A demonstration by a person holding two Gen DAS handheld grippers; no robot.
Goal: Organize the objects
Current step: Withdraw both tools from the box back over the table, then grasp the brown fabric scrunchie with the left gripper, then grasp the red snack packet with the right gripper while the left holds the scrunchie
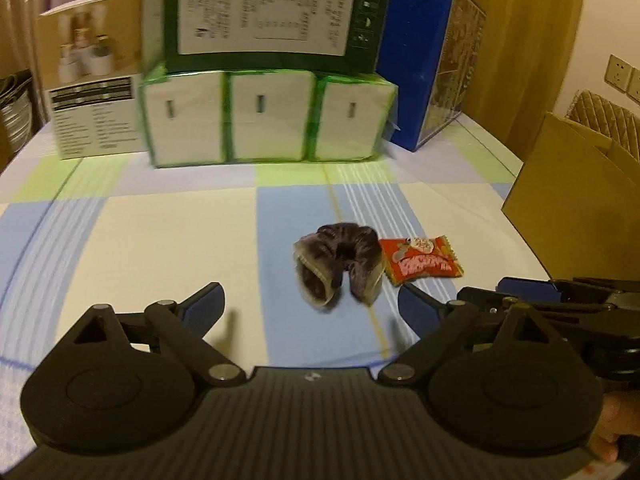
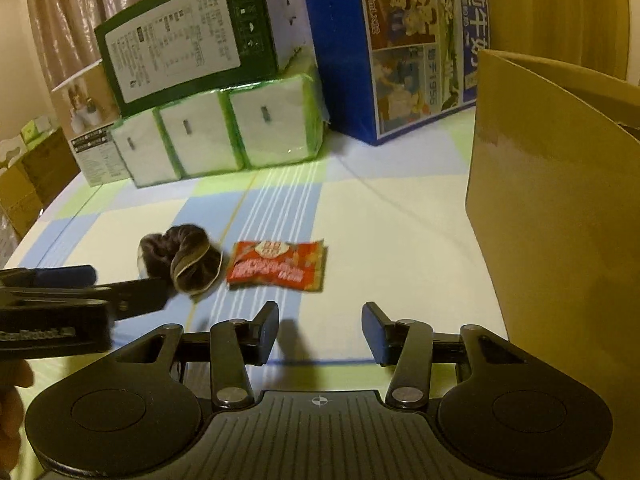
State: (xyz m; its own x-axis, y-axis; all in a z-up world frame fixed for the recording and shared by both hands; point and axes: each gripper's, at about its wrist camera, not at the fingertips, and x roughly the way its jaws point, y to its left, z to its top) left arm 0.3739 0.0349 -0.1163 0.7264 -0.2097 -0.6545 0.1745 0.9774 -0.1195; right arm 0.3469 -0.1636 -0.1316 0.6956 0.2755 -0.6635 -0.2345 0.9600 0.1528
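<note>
A dark brown scrunchie (image 1: 339, 266) (image 2: 182, 258) lies on the checked cloth, and a red snack packet (image 1: 420, 261) (image 2: 277, 266) lies right beside it. My left gripper (image 1: 310, 306) is open, a short way in front of the scrunchie, with nothing between its fingers. My right gripper (image 2: 320, 334) is open too, just short of the packet and empty. In the left wrist view the right gripper (image 1: 560, 304) comes in from the right edge. In the right wrist view the left gripper (image 2: 76, 292) reaches in from the left, close to the scrunchie.
At the back stand a green tissue pack (image 1: 266, 118) (image 2: 218, 140) with a green box (image 1: 276, 12) (image 2: 188, 44) on top, a blue milk carton box (image 1: 424, 60) (image 2: 396, 48) and a white product box (image 1: 94, 80). An open cardboard box (image 1: 580, 196) (image 2: 556, 192) stands at the right.
</note>
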